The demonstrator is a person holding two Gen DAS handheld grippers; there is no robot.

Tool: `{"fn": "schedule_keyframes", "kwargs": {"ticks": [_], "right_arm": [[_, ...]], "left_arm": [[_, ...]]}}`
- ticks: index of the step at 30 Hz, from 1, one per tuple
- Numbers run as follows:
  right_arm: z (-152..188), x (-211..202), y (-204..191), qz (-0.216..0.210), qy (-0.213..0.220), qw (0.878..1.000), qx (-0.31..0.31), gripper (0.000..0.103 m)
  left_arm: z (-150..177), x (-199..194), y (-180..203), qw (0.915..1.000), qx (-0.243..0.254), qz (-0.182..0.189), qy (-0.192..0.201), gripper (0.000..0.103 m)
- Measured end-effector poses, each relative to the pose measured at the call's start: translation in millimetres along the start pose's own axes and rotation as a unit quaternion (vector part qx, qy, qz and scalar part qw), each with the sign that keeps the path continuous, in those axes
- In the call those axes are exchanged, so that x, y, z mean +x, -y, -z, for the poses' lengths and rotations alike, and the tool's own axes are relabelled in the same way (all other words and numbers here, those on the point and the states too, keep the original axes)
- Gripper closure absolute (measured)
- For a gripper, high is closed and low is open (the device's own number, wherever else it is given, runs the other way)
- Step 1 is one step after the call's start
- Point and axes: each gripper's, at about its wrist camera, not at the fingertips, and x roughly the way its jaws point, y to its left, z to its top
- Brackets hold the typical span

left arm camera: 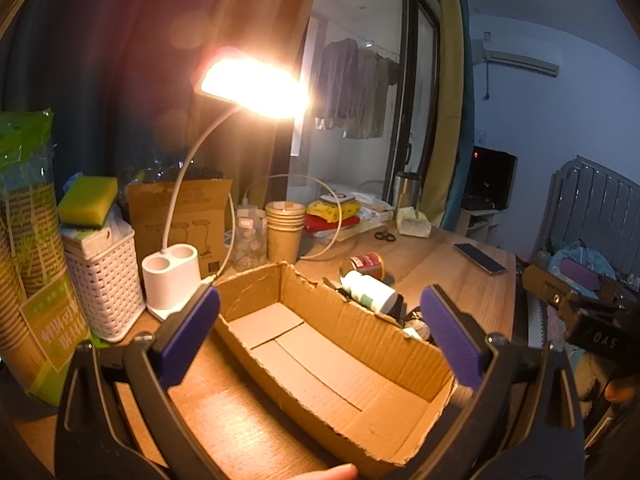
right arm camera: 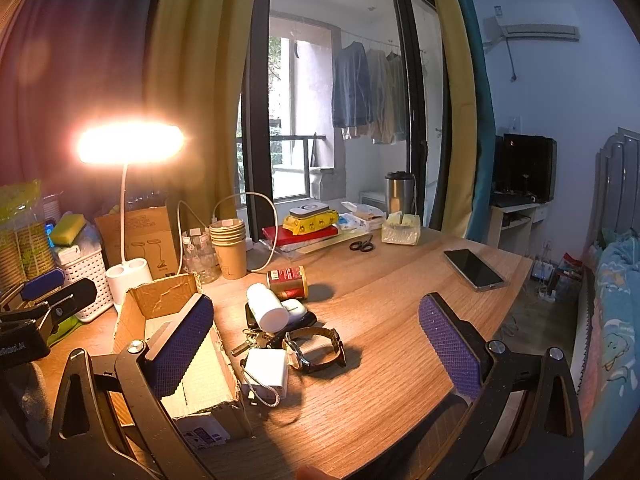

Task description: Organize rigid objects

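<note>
Your left gripper point(left arm camera: 320, 332) gapes wide, empty, framing the torn brown cardboard box point(left arm camera: 320, 360) at centre frame. Only your right view shows the wristwatch point(right arm camera: 316, 348), white charger point(right arm camera: 266, 372) and keys point(right arm camera: 256, 340) centre-left, where your right gripper point(right arm camera: 316, 356) also hangs wide open, holding nothing.

Both claws: black arms point(right arm camera: 120, 392), blue textured pads point(left arm camera: 188, 332), silver screws point(right arm camera: 495, 346).
</note>
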Motion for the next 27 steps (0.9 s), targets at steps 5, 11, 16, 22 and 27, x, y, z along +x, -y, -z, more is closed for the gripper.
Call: {"fn": "schedule_keyframes", "kwargs": {"ticks": [5,11,16,22,27], "right_arm": [[0.1,0.2,0.0,0.000,0.000,1.000,0.000,0.000],[0.8,0.1,0.2,0.000,0.000,1.000,0.000,0.000],[0.5,0.4,0.0,0.000,-0.001,1.000,-0.001,0.000],[0.3,0.5,0.0,0.000,0.000,1.000,0.000,0.000],[0.6,0.2,0.4,0.000,-0.001,1.000,-0.001,0.000]], "left_arm": [[0.2,-0.6,0.5,1.0000,0.002,-0.001,0.002,0.002],[0.2,-0.4,1.0,1.0000,0.002,-0.001,-0.001,0.002],[0.5,0.8,0.9,1.0000,0.003,-0.002,-0.004,0.002],[1.5,2.4,2.1,1.0000,0.005,-0.001,-0.002,0.002],[1.9,2.8,1.2,1.0000,0.004,-0.001,-0.002,0.002]]}}
